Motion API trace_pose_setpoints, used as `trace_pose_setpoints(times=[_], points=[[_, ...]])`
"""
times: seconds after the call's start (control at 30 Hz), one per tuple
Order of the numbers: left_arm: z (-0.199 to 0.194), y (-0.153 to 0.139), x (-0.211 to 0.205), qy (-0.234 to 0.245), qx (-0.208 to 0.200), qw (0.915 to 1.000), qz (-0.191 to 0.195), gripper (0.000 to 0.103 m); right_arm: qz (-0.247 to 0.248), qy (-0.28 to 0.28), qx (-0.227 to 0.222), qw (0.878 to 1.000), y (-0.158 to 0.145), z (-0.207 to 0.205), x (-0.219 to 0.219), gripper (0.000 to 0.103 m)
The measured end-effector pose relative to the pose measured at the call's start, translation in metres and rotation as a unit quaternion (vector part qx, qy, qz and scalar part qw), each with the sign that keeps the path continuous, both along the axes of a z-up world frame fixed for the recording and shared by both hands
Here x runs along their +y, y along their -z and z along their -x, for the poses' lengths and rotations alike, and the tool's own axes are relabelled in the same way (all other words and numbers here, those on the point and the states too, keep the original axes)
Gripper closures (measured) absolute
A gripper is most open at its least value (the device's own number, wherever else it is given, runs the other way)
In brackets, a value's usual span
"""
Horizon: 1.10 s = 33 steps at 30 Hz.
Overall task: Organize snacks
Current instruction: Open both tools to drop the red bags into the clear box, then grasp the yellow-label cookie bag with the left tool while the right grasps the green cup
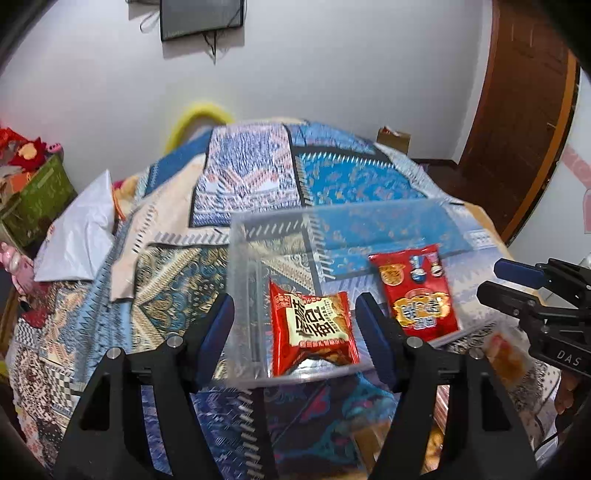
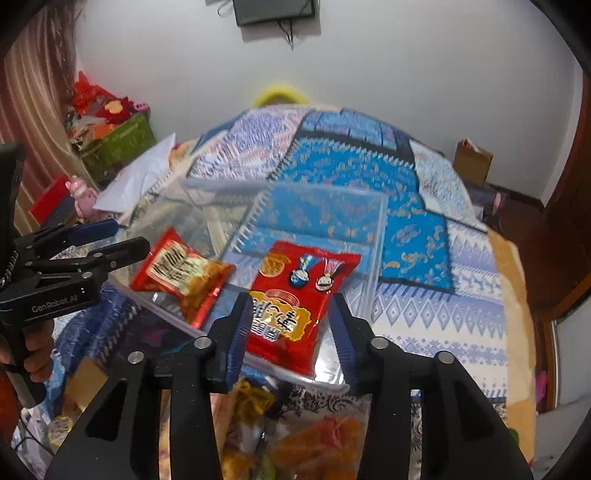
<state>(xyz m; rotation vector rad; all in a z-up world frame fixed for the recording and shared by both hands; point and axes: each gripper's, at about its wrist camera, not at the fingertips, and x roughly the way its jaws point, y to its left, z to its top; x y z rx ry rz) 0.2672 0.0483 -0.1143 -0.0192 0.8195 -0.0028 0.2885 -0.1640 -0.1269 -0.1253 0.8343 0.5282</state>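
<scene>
My left gripper (image 1: 295, 336) is spread around the crinkly red square packet (image 1: 312, 330); my right gripper (image 2: 291, 328) is spread around the cartoon-printed packet (image 2: 295, 291). Both lie in the clear plastic bin (image 1: 388, 216). Only the right view shows loose snacks (image 2: 314, 443) nearest me, on the patchwork quilt (image 2: 424, 317).

Both wrist cameras are looking forward and steeply down along their own fingers, sitting close above a clear plastic bin (image 1: 369, 221) on a patterned bedspread (image 1: 258, 173). The left view is facing it from the left side, the right from the right. Both are sharing the bin, bedspread, white wall (image 2: 406, 74) and wall screen (image 2: 275, 11); each is catching the other's gripper at its edge.
</scene>
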Motion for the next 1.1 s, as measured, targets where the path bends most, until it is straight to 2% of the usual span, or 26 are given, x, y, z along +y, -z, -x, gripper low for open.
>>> trace_pose_setpoints(times=[0.17,0.23,0.3,0.43,0.7,0.93,1.1], points=[[0.036,-0.028,0.002,0.003,-0.020,0.9998,-0.005,0.030,-0.020,0.003,-0.033,0.999,-0.028,0.030,-0.008,0.048],[0.050,-0.033,0.002,0.003,-0.023,0.9997,-0.006,0.028,-0.021,0.005,-0.046,0.999,-0.035,0.043,-0.011,0.046],[0.067,-0.036,0.002,0.004,-0.024,0.9997,-0.006,0.024,-0.024,0.006,-0.054,0.998,-0.041,0.059,-0.015,0.046],[0.102,-0.029,-0.003,0.010,-0.013,0.9998,-0.009,0.024,-0.033,0.009,-0.055,0.998,-0.041,0.086,-0.023,0.041],[0.151,0.002,-0.006,0.010,0.025,0.9996,0.006,0.024,-0.029,0.014,-0.029,0.999,-0.016,0.131,-0.033,0.039],[0.182,0.034,-0.011,0.012,0.058,0.9975,0.039,0.024,-0.023,0.025,0.013,0.999,0.018,0.153,-0.041,0.039],[0.190,0.050,-0.018,0.020,0.072,0.9959,0.050,0.024,-0.017,0.034,0.046,0.998,0.045,0.157,-0.043,0.039]])
